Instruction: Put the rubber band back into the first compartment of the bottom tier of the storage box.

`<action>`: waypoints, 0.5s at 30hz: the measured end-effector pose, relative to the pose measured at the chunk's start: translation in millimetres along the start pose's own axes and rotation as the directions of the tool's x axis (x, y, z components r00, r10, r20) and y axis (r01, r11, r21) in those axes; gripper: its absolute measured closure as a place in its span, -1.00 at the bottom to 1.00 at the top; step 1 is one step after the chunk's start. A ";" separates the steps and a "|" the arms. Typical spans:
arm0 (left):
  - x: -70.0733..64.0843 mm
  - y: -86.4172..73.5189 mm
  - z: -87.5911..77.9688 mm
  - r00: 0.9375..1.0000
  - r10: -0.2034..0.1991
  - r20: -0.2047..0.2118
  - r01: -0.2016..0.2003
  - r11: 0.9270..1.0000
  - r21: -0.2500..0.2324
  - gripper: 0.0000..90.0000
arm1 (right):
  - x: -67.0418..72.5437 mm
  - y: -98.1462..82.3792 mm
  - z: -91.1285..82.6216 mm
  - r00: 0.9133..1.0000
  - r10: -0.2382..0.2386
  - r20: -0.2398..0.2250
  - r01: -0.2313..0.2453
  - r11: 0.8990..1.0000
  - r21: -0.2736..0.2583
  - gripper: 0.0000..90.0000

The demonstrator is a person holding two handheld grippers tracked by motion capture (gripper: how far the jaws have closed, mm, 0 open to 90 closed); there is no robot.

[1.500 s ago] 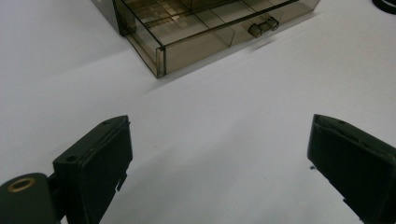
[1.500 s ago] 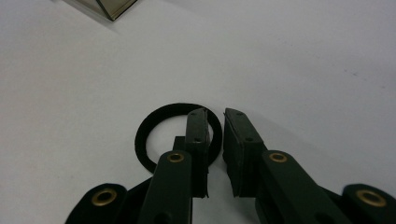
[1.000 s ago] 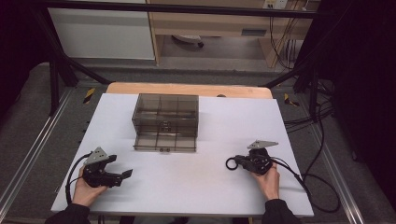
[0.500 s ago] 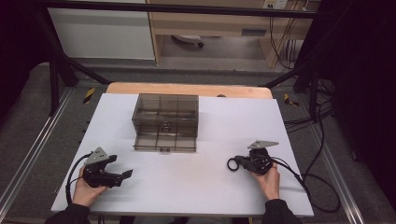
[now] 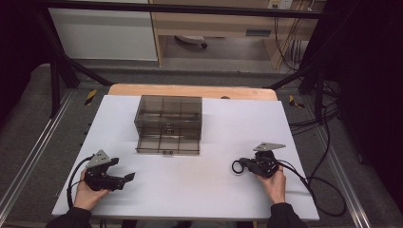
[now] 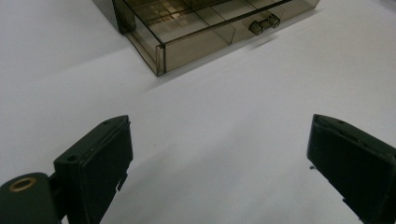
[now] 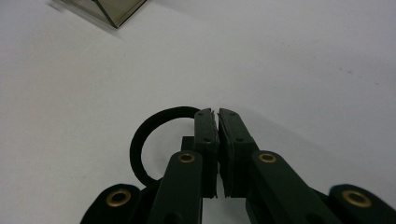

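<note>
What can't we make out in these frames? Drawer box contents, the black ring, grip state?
- Drawer box: contents unreadable in the high view, too small behind smoky walls; cut by the top edge in the left gripper view.
- Black ring: partly hidden behind the right gripper, whose jaws are shut; can't tell whether it is pinched.
- Left gripper: open, jaw bases cut by the bottom edge.

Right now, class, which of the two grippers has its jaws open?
The left gripper, at the table's near left: its two jaws stand wide apart with bare table between them. The right gripper has its jaws pressed shut, a black ring beside them.
</note>
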State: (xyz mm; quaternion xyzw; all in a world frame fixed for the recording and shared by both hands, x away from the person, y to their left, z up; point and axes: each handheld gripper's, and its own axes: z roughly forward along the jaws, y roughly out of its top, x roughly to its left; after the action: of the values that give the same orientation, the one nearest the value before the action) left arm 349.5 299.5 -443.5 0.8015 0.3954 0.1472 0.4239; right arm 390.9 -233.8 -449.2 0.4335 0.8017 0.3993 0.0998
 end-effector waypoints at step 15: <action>-0.2 0.0 0.0 1.000 0.001 0.000 -0.001 1.000 0.001 -0.86 | 1.4 2.4 -13.6 1.000 0.004 -0.005 -0.004 0.999 -0.043 0.93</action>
State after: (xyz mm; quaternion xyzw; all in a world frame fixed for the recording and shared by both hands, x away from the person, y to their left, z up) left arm 349.4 299.3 -443.5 0.8019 0.3950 0.1471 0.4233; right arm 384.6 -239.5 -438.2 0.4318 0.7923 0.4178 0.1063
